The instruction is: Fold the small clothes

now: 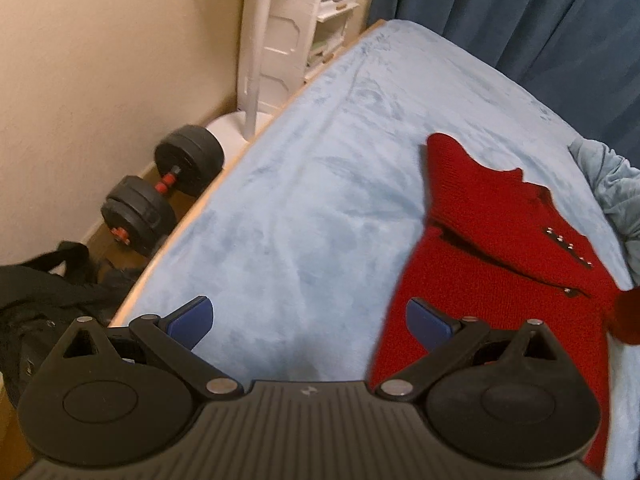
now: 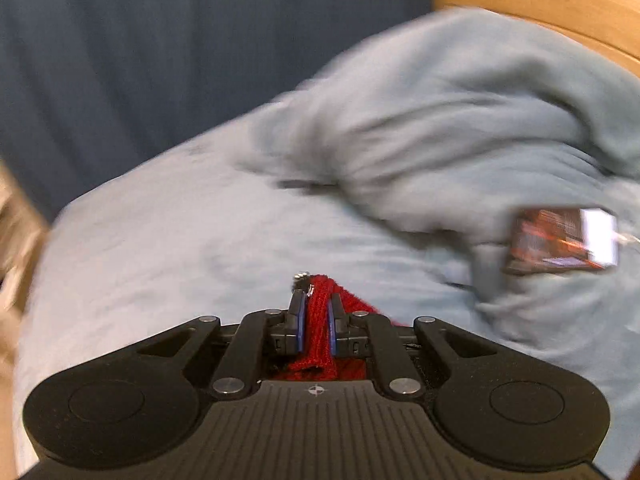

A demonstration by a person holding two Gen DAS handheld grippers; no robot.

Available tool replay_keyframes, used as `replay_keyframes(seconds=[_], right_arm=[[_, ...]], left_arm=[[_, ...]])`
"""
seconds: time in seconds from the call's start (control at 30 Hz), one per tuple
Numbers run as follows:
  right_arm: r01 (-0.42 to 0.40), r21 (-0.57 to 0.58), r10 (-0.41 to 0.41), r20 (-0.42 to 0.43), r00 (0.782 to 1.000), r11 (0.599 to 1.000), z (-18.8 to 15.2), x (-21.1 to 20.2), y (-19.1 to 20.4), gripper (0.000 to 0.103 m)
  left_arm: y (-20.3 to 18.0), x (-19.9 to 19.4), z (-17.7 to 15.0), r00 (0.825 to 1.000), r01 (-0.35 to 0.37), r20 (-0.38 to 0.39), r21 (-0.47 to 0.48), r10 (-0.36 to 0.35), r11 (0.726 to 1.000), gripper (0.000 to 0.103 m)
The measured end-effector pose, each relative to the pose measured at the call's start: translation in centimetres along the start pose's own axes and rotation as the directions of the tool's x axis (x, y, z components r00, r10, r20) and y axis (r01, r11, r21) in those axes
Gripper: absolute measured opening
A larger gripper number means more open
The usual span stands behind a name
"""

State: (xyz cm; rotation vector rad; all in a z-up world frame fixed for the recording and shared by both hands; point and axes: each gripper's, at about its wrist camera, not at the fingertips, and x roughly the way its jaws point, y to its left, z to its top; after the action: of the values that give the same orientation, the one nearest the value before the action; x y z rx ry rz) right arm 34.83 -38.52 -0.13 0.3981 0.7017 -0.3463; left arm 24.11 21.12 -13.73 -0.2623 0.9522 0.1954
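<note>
Red knit garment (image 1: 500, 248) lies toward the bed's (image 1: 304, 184) right edge, partly spread. Right gripper (image 2: 316, 316) is clamped on a bunched fold of it; left gripper (image 1: 310, 318) hangs wide, empty. Risk: thin pinch slips under pull, or snags metal studs (image 1: 568, 246).

Your red knitted garment (image 1: 500, 248) lies on the pale blue fleece bedspread (image 1: 312, 184), right of your spread-fingered left gripper (image 1: 310, 320); black dumbbell (image 1: 160, 196) on the floor left.
</note>
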Motion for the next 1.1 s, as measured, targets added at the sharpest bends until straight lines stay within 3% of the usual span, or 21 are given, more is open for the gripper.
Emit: replay_keyframes(seconds=[0.1, 0.23, 0.3, 0.33, 0.37, 0.43, 0.5, 0.6, 0.7, 0.8, 0.93, 1.1], right_arm=[[-0.167, -0.157, 0.162, -0.042, 0.986, 0.973, -0.9, 0.1, 10.9, 0.008], [-0.394, -0.248, 0.367, -0.15, 0.918, 0.885, -5.5, 1.9, 24.7, 0.009], [-0.508, -0.212, 0.457, -0.249, 0.854, 0.835, -8.2, 4.1, 28.6, 0.018], [-0.531, -0.188, 0.467, -0.298, 0.832, 0.826, -9.4, 5.2, 29.5, 0.031], [-0.528, -0.167, 0.462, -0.318, 0.828, 0.832, -9.9, 5.9, 29.6, 0.039], [-0.502, -0.151, 0.438, -0.321, 0.84, 0.852, -10.4, 6.9, 27.5, 0.039], [-0.423, -0.109, 0.379, -0.286, 0.88, 0.9, -9.5, 6.8, 22.9, 0.039], [-0.323, -0.023, 0.308, -0.244, 0.92, 0.946, -9.1, 4.4, 14.6, 0.04], [-0.251, 0.006, 0.247, -0.219, 0.944, 0.968, -12.2, 0.3, 7.0, 0.043], [-0.198, 0.03, 0.2, -0.221, 0.955, 0.98, -16.7, -3.5, 1.5, 0.046], [-0.18, 0.048, 0.186, -0.226, 0.956, 0.982, -19.1, -4.5, -2.4, 0.047], [-0.232, 0.006, 0.231, -0.073, 0.97, 0.973, -15.9, -3.3, -1.2, 0.048]], left_arm=[[0.7, 0.1, -0.4, 1.0, -0.012, 0.016, 0.016, 0.012, 1.0, 0.103], [2.0, 0.1, -0.8, 1.0, -0.005, 0.0, -0.013, 0.005, 1.0, 0.103], [2.7, 0.1, -1.0, 1.0, -0.004, -0.011, -0.027, 0.004, 1.0, 0.103], [3.0, 0.1, -1.2, 1.0, -0.007, -0.018, -0.028, 0.007, 1.0, 0.103], [3.2, 0.1, -1.3, 1.0, -0.008, -0.023, -0.026, 0.007, 1.0, 0.103], [3.5, 0.0, -1.7, 1.0, -0.006, -0.025, -0.01, 0.006, 1.0, 0.103], [3.5, 0.3, -2.0, 1.0, -0.014, -0.022, 0.009, 0.015, 1.0, 0.103], [3.0, 1.0, -2.4, 0.999, -0.006, -0.041, 0.011, 0.006, 1.0, 0.103], [1.8, 0.9, -2.8, 0.998, 0.023, -0.054, 0.02, -0.022, 1.0, 0.103], [-0.1, -0.2, -3.4, 0.998, 0.042, -0.045, 0.074, -0.039, 0.996, 0.103], [-1.9, -1.8, -3.9, 0.998, 0.059, -0.027, 0.12, -0.056, 0.991, 0.103], [-3.5, -2.1, -3.1, 0.999, 0.045, -0.007, 0.138, -0.044, 0.989, 0.103]])
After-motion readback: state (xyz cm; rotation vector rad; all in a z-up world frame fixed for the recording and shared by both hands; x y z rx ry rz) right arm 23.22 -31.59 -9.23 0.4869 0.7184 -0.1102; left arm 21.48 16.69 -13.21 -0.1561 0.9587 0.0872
